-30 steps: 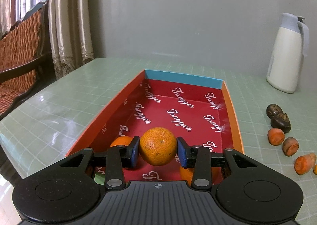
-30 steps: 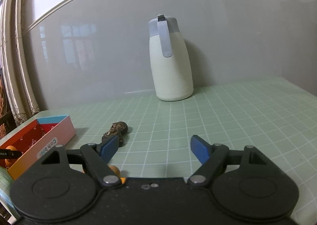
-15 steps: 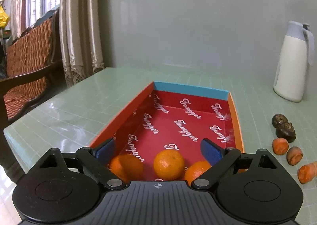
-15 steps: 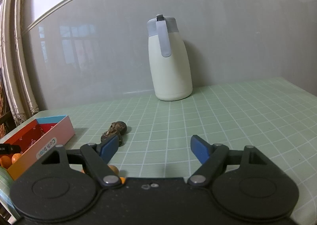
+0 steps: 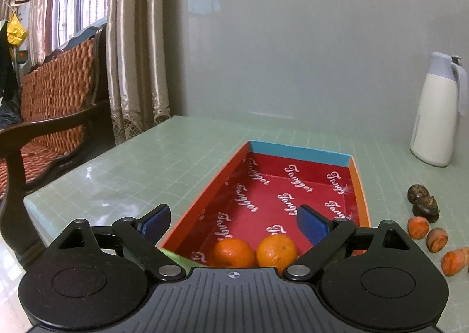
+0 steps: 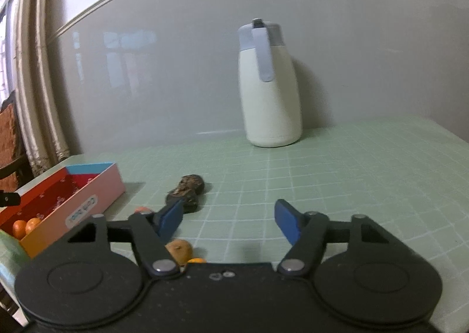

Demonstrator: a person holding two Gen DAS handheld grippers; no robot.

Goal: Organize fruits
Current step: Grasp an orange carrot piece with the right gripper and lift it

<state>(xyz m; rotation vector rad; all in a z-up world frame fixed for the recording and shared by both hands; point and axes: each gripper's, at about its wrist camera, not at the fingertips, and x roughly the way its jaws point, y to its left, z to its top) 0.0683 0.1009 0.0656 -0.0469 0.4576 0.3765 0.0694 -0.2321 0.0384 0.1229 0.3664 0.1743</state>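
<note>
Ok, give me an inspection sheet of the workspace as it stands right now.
Surface: green gridded table, no spills seen.
Job's things: two oranges in the red box, near end; dark fruits and small orange-brown pieces on the table, right of the box.
Clutter: white jug by the wall.
Grippers: left gripper open, empty, above the oranges; right gripper open, jaws have just been closing, nothing between them.
Cables: nothing seen.
Surroundings: wooden bench, curtains, window.

Box [image 5: 296,151]: red lining bore the repeated white script word "Tangger"; the pink outer side's label was unreadable.
</note>
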